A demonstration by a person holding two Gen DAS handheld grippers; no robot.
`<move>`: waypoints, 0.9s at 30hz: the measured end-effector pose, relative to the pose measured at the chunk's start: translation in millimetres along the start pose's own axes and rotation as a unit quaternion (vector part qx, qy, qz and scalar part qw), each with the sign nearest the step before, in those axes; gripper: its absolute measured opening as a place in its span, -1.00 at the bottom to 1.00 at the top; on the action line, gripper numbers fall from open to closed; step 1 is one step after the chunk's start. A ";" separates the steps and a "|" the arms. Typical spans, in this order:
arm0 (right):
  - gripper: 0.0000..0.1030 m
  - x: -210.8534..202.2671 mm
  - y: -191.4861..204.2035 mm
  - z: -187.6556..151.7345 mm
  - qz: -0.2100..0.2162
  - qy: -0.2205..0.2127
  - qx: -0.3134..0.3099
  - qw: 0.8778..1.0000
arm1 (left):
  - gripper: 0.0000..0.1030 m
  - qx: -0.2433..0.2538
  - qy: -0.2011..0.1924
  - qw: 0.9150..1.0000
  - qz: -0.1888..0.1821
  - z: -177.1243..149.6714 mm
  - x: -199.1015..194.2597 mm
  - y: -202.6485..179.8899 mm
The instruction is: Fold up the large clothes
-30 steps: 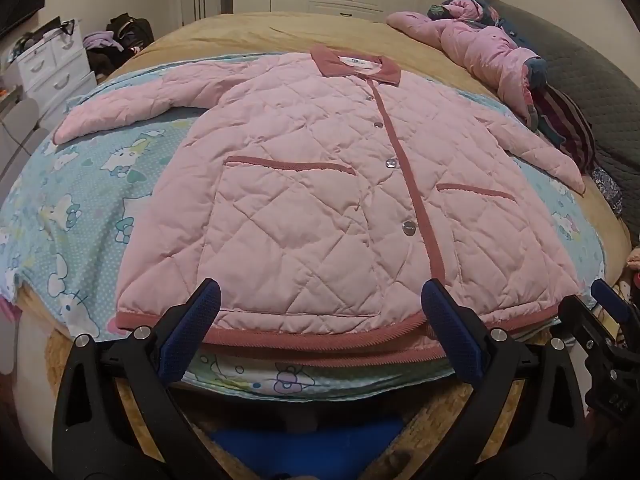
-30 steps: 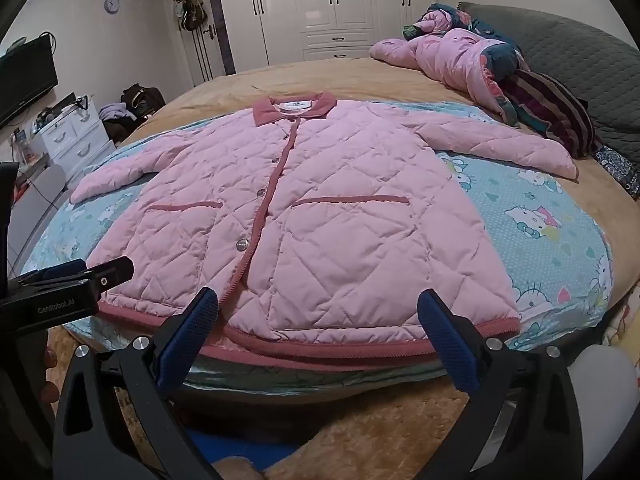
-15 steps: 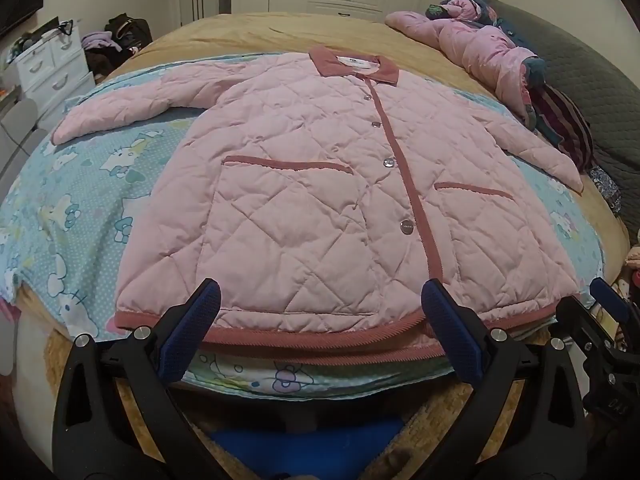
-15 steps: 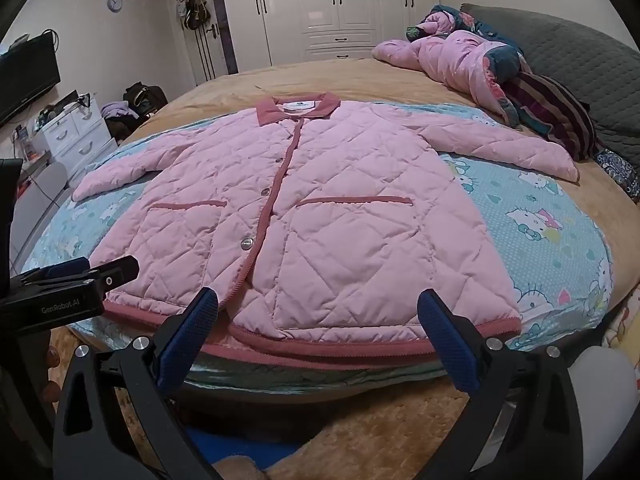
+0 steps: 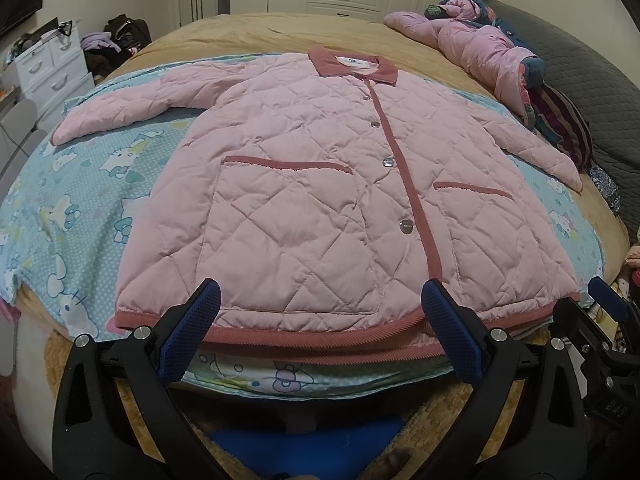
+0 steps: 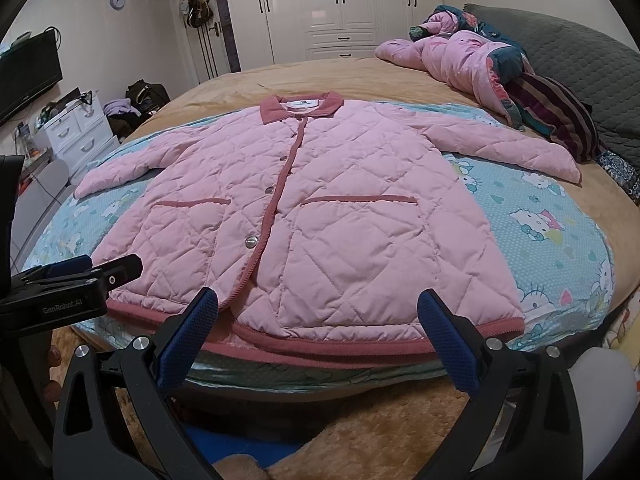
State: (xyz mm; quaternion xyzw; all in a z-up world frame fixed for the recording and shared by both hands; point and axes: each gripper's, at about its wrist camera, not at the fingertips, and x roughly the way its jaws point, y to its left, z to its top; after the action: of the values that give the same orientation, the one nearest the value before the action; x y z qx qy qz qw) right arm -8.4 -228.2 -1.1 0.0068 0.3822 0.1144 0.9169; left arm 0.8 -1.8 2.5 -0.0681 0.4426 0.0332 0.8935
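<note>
A pink quilted jacket (image 5: 304, 200) with dark pink trim lies flat and buttoned, front up, on a blue cartoon-print sheet (image 5: 80, 200), both sleeves spread out. It also shows in the right wrist view (image 6: 320, 220). My left gripper (image 5: 320, 304) is open and empty, just short of the hem on the left half. My right gripper (image 6: 318, 308) is open and empty, just short of the hem on the right half. The right gripper also shows at the right edge of the left wrist view (image 5: 600, 320). The left gripper also shows at the left of the right wrist view (image 6: 80, 276).
The sheet lies on a tan bed (image 6: 320, 76). A heap of pink and striped clothes (image 6: 500, 76) and a grey pillow (image 6: 580, 64) sit at the far right. White drawers (image 6: 76, 128) and a TV (image 6: 24, 76) stand at the left, wardrobes (image 6: 340, 4) behind.
Both grippers have edged slightly nearer the hem and stayed open. The jacket has not moved.
</note>
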 end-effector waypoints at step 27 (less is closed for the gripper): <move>0.92 -0.4 2.3 -0.7 0.002 0.001 0.000 1.000 | 0.82 0.001 0.002 1.000 0.001 0.1 -0.1 -5.4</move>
State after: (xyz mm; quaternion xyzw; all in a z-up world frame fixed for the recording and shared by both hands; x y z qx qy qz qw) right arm -9.6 -226.1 -1.2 0.0073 0.3834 0.1161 0.9162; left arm 1.5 -7.2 3.1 -0.0673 0.4448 0.0335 0.8925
